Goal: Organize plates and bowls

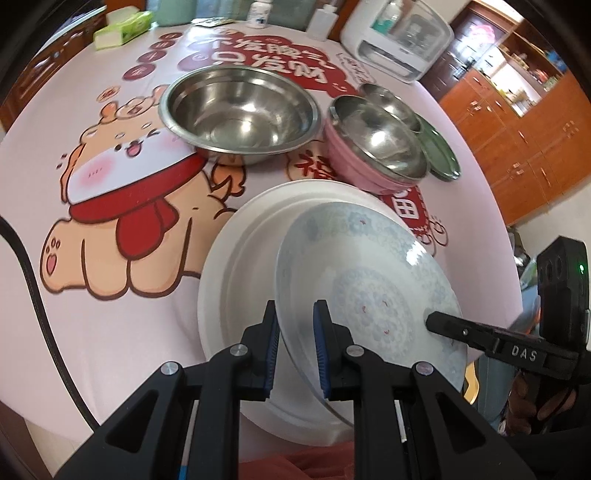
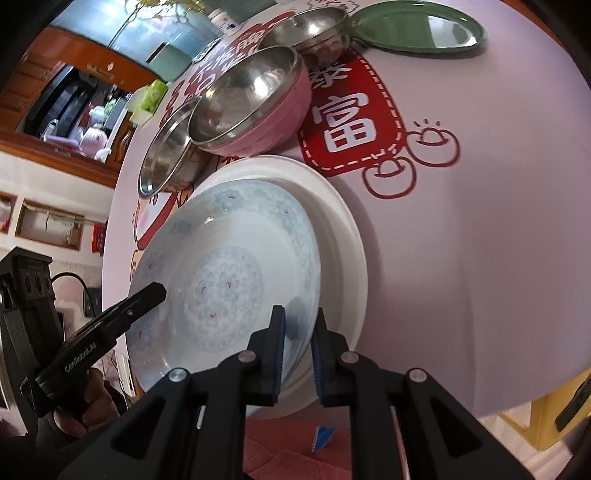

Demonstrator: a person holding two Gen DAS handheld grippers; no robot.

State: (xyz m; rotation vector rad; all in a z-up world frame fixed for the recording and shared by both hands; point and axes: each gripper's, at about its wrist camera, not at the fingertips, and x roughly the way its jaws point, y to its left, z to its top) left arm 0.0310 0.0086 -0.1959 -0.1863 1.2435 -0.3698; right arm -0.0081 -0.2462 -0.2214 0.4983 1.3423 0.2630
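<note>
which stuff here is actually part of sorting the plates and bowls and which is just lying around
Part of the job:
- patterned plate, gripped at its rim by both the left tool and right tool
- white plate underneath
- large steel bowl
- pink bowl
- small steel bowl
- green plate

Just lying about:
- tissue pack
- white bottle
- white appliance

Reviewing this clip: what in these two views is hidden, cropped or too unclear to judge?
- Left wrist view: near rim of the white plate is hidden behind the left gripper.
- Both views: whether the patterned plate touches the white plate beneath cannot be told; it blocks the gap.
- Right wrist view: the large steel bowl is partly hidden by the pink bowl.
- Right gripper: the plate rim sits between its fingers.
</note>
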